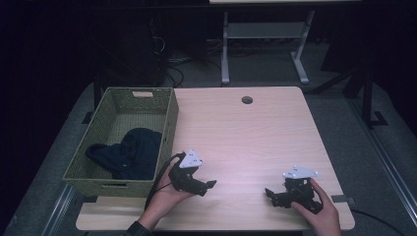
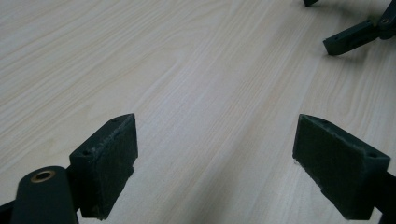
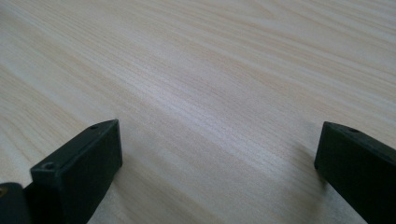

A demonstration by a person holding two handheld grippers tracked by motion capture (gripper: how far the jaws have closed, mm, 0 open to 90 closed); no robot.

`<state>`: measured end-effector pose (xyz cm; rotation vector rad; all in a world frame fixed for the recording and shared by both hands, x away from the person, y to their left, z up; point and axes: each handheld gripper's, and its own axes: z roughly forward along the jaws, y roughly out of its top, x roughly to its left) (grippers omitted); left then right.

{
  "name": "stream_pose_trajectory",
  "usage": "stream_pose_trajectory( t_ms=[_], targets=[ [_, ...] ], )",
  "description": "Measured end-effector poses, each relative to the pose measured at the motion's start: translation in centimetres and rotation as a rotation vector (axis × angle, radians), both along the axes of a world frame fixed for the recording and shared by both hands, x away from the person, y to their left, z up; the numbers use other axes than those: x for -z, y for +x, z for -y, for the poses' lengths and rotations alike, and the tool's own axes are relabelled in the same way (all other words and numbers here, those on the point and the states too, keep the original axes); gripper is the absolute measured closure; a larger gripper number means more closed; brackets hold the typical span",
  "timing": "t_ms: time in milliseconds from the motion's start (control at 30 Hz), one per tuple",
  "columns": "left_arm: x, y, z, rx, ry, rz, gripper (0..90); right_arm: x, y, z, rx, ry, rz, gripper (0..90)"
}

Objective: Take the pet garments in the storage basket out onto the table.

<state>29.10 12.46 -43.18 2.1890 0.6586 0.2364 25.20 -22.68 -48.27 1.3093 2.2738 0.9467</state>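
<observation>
Both grippers held low over the table, jaws apart, nothing gripped.

Left gripper point(image 1: 209, 186) is held in the left hand point(image 1: 164, 199) near the table's point(image 1: 255, 137) front edge, just beside the basket point(image 1: 169, 123); its jaws are spread wide over bare wood in the left gripper view, where the right gripper's jaw tips are seen at top right. Right gripper point(image 1: 269, 195) is held in the right hand point(image 1: 319, 214) at front right, jaws likewise wide apart. Dark cloth point(image 1: 130, 152) is bundled inside the basket, at the table's left edge.
</observation>
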Motion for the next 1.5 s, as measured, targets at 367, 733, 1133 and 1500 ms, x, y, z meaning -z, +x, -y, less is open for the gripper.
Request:
stream_pose_trajectory(
  t_ms=[367,733,1133,1500],
  targets=[
    [-0.6,0.2,-0.2,-0.007,-0.019,-0.034,13.4,0.0,0.0,0.0,0.001,0.0,-0.001,0.4],
    [-1.5,0.2,-0.1,-0.01,-0.032,-0.03,13.4,0.0,0.0,0.0,0.002,0.0,-0.001,0.4],
    [-2.7,0.6,0.2,-0.001,-0.041,-0.024,13.4,0.0,0.0,0.0,0.0,0.0,0.0,0.4],
    [-4.0,1.5,0.1,0.006,-0.051,-0.003,13.4,0.0,0.0,0.0,0.0,0.0,0.0,0.4]
  ],
)
